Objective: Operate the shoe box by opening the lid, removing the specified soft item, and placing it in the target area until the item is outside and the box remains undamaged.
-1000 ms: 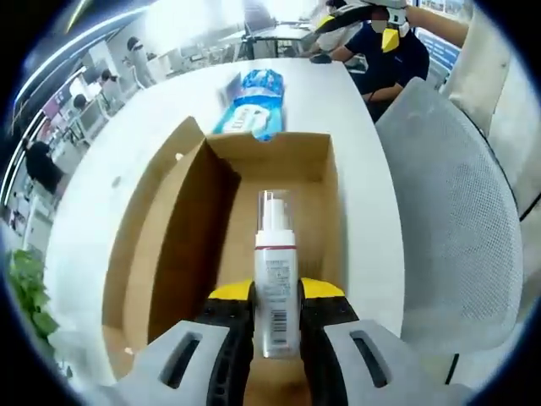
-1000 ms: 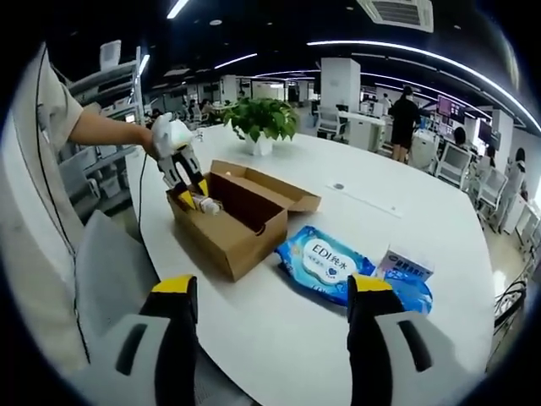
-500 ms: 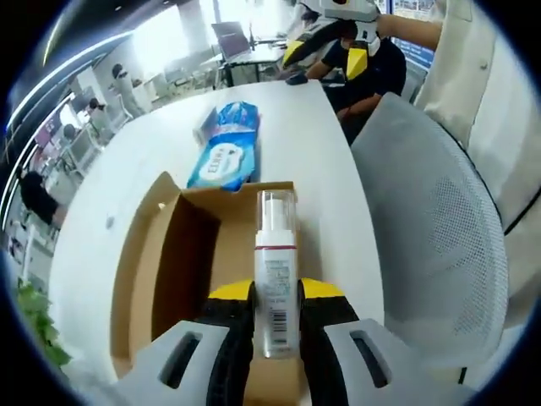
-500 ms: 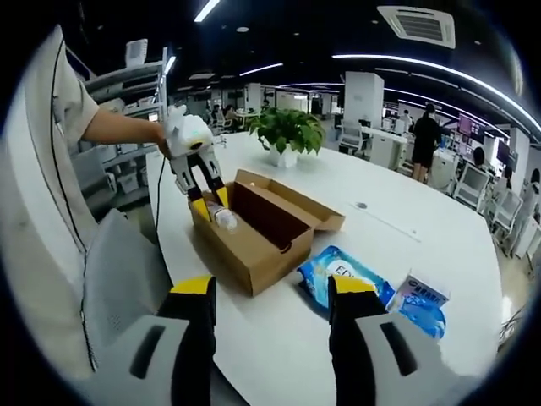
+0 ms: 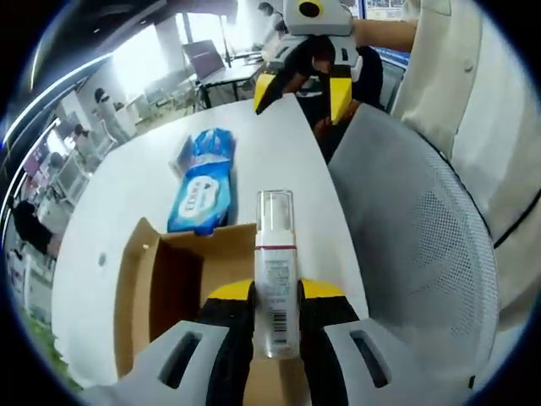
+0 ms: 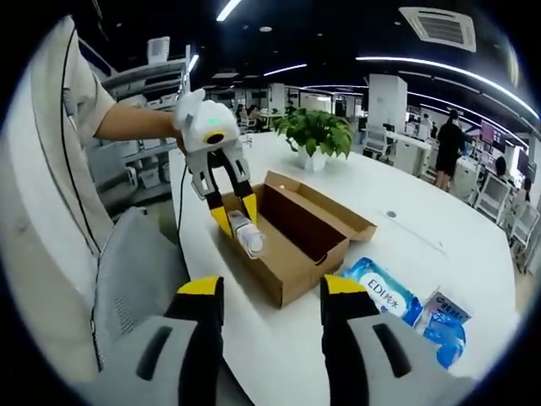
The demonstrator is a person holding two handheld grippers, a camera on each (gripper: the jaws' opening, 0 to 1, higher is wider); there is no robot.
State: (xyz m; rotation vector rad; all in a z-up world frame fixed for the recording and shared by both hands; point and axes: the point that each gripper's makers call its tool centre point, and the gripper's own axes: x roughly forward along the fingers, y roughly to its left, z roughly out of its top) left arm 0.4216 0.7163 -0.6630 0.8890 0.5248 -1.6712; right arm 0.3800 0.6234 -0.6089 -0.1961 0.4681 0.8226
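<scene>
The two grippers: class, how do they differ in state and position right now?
The left gripper is shut on the pump bottle, above the shoe box; the right gripper is open and holds nothing, off beyond the box. Both have yellow-tipped black jaws.

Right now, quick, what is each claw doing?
Left claw: closed on the bottle, lifted above the box.
Right claw: open, holding nothing.

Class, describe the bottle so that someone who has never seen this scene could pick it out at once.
On the white table stands an open cardboard shoe box. Just above its near end, the left gripper holds a slim clear pump bottle with a white label, unlike the flat blue wipes pack beside the box.
</scene>
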